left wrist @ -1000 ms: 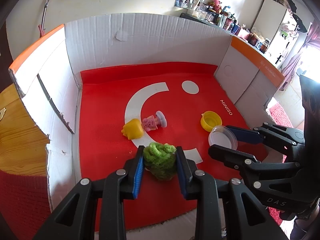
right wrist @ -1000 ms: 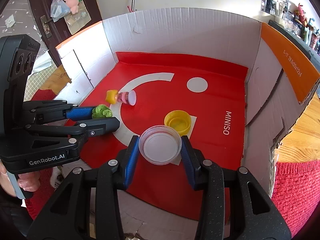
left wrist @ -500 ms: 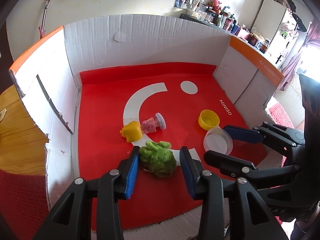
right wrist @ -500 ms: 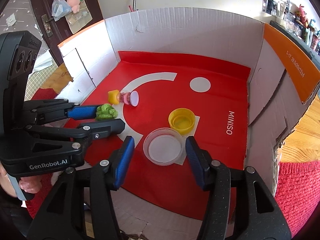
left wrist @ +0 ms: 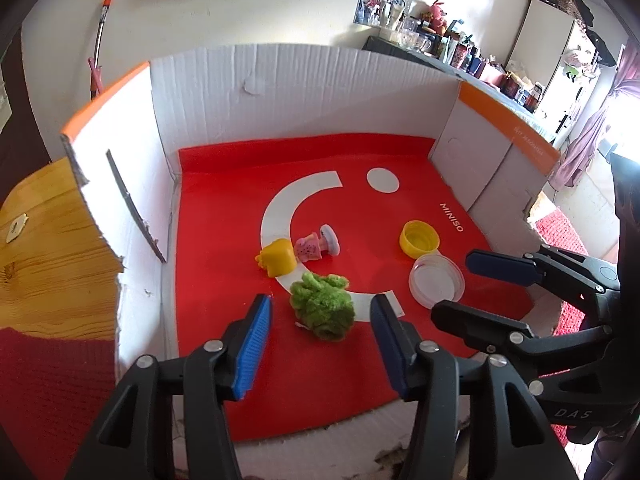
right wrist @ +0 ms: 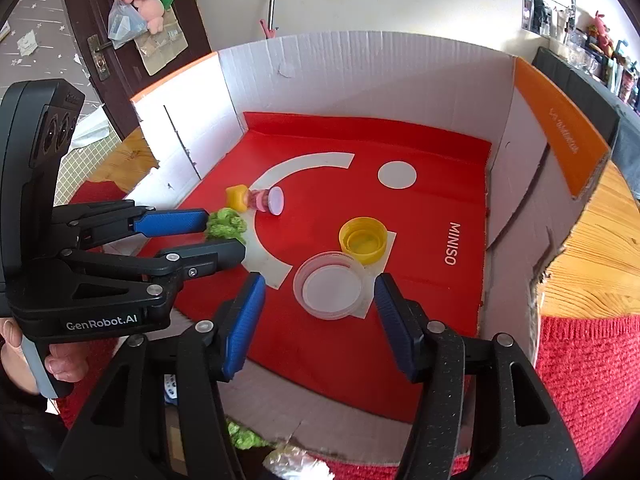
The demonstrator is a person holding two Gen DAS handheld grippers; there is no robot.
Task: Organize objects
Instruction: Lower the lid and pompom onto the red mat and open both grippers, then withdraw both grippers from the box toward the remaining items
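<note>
Near the red mat's (left wrist: 224,400) front edge, both opening grippers (left wrist: 320,344) (right wrist: 318,320) straddle untouched items: soft green pompom (left wrist: 322,312), squeezable anywhere; rigid clear lid (right wrist: 330,290), gripped across its rim.

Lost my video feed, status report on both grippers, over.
Left gripper opening, green fuzzy toy loose between pads. Right gripper opening, clear lid released on red mat. Nothing blocking.

Cream wall (left wrist: 280,4), cluttered shelf (left wrist: 448,56), bright curtained window (left wrist: 624,120)
</note>
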